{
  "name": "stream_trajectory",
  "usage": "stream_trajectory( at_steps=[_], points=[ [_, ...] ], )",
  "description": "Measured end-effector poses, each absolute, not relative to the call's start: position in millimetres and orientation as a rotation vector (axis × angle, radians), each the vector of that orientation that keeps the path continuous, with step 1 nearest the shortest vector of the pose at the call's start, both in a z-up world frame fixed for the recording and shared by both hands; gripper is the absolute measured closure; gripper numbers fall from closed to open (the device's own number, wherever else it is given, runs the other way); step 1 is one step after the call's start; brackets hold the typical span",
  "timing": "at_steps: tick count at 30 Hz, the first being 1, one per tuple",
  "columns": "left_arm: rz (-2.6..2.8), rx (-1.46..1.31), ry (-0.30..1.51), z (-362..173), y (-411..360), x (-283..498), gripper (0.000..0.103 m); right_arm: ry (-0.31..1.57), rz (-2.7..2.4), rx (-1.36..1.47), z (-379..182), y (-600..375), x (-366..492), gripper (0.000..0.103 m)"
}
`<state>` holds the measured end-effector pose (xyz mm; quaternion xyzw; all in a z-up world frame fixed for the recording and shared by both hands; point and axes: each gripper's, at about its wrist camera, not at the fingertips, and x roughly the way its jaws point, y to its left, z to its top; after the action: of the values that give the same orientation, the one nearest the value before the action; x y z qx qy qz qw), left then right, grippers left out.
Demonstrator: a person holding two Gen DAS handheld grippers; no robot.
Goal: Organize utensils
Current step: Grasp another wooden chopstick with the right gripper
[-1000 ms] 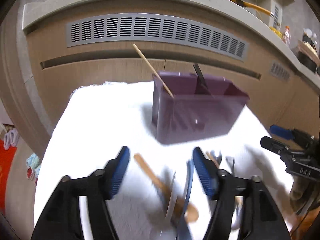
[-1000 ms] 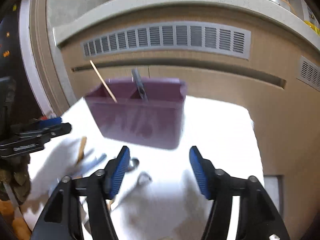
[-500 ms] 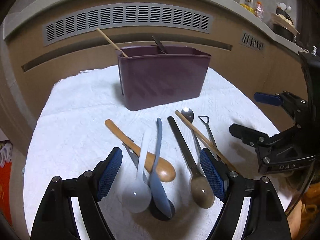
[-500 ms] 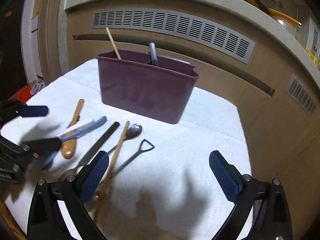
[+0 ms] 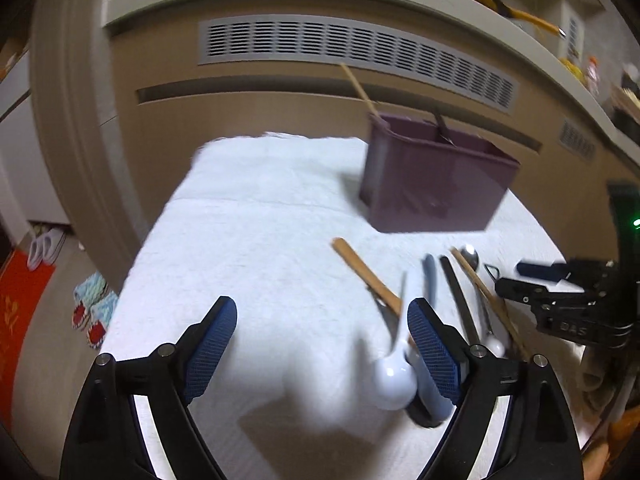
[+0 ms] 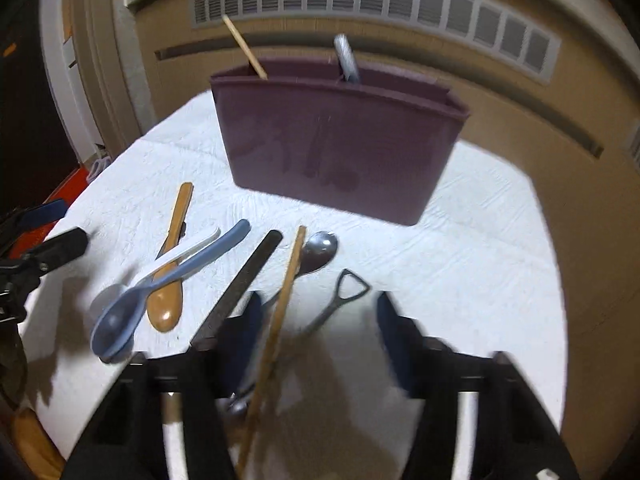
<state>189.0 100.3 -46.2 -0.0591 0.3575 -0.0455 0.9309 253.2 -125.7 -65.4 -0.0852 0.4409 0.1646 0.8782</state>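
Left gripper [image 5: 322, 344] opening, nothing between jaws, white spoon [image 5: 394, 368] just right; my right gripper [image 6: 318, 324] closing, unclenched, around triangle-handled metal utensil [image 6: 340, 296].

Left gripper [image 5: 322, 344]: angled downward, jaws opening (nothing between the pads).
Right gripper [image 6: 320, 336]: angled downward, jaws closing.
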Motion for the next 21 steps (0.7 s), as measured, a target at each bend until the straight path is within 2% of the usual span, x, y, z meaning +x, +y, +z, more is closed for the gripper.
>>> stream_trajectory(
  at_steps=[3, 5, 14, 15, 17, 21],
  points=[
    [-0.094, -0.14, 0.726, -49, 108, 187, 0.014, 0.943, 0.354, -0.197, -71, -112, 261, 0.079],
    [-0.103, -0.149, 0.731, -52, 111, 187, 0.014, 0.948, 0.352, -0.206, -74, -104, 264, 0.084],
    [-0.136, -0.161, 0.728, -53, 111, 181, 0.014, 0.997, 0.339, -0.21, -89, -93, 285, 0.089],
    [-0.142, -0.151, 0.725, -53, 110, 181, 0.014, 0.997, 0.344, -0.219, -88, -92, 283, 0.094],
    [-0.148, -0.143, 0.728, -51, 107, 180, 0.014, 0.995, 0.362, -0.219, -84, -93, 279, 0.097],
    [-0.163, -0.137, 0.747, -50, 100, 182, 0.014, 0.949, 0.374, -0.199, -66, -109, 261, 0.098]
  ],
)
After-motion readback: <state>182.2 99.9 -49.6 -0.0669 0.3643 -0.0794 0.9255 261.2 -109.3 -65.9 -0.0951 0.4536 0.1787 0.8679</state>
